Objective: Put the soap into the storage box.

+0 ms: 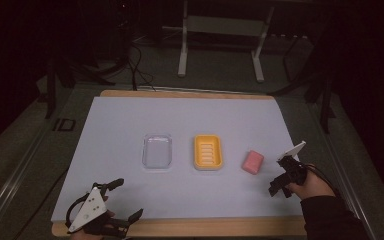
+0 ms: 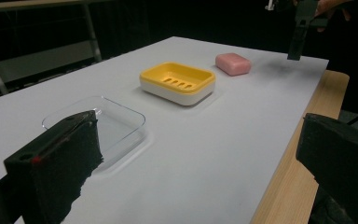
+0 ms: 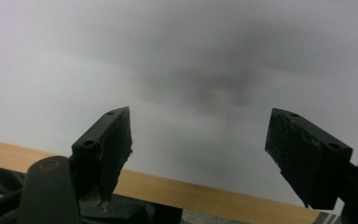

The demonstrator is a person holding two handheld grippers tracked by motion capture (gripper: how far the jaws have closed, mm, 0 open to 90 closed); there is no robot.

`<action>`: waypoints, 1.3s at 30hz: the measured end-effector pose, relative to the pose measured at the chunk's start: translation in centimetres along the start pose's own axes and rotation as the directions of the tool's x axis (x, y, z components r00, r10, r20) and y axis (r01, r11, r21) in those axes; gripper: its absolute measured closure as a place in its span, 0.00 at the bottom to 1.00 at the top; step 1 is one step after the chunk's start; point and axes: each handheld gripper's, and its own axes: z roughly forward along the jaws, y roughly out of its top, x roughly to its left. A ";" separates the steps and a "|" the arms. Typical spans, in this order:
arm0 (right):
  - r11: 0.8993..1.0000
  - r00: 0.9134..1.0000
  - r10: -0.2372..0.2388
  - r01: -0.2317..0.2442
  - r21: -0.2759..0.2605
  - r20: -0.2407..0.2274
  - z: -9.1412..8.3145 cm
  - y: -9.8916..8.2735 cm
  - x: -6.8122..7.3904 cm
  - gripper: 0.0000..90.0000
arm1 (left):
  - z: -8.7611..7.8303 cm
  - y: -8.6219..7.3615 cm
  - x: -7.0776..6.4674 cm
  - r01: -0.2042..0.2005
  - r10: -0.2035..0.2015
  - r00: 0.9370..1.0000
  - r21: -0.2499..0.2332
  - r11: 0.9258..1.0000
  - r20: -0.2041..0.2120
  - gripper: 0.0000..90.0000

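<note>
Pre-grasp stage, judged. Soap bar (image 1: 252, 162) lies on the worktop (image 1: 120, 120), just right of the yellow soap dish (image 1: 208, 152); clear lid (image 1: 157, 151) further left. Right gripper (image 1: 279, 186) released, near the soap; left gripper (image 1: 121, 201) released, idle. Next move likely: right gripper straddles the soap.

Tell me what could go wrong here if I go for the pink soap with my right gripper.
The right gripper points down at bare sheet, not at the pink soap, so you would likely close on nothing unless you re-aim. The soap sits close beside the yellow dish; a sideways sweep may knock it into the dish.
</note>
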 end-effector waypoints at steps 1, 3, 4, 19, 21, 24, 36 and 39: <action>1.000 1.000 -0.006 0.006 0.012 0.000 0.0 0.0 0.3 0.25 | 0.0 0.0 0.0 0.000 0.000 1.000 0.000 1.000 0.000 0.00; 0.999 1.000 -0.013 0.013 0.035 0.000 0.2 0.1 0.6 0.25 | 0.0 0.0 0.0 0.000 0.000 1.000 0.000 1.000 -0.001 0.00; 0.999 1.000 -0.014 0.014 0.047 -0.004 0.3 0.1 0.7 0.25 | 0.0 0.0 0.0 0.000 0.000 1.000 0.002 1.000 -0.001 0.00; 0.995 0.999 -0.035 0.039 0.091 -0.041 0.7 0.7 3.0 0.23 | 0.0 0.0 0.0 0.001 -0.001 1.000 0.001 1.000 -0.002 0.00; 0.996 0.999 -0.042 0.045 0.082 -0.035 0.7 0.8 3.2 0.23 | 0.0 0.0 0.0 0.001 -0.001 1.000 0.002 1.000 -0.002 0.00; 0.995 0.997 -0.081 0.082 0.058 -0.021 0.5 1.1 3.7 0.24 | 0.0 0.0 0.0 0.001 -0.001 1.000 0.002 1.000 -0.003 0.00; 0.996 0.996 -0.089 0.089 0.008 0.000 0.5 2.4 5.0 0.13 | 0.0 0.0 0.1 0.010 -0.010 1.000 0.001 1.000 0.000 0.00; 0.997 0.997 -0.076 0.076 -0.003 -0.010 0.4 2.8 5.1 0.13 | 0.0 0.0 0.1 0.010 -0.010 1.000 0.001 1.000 0.001 0.00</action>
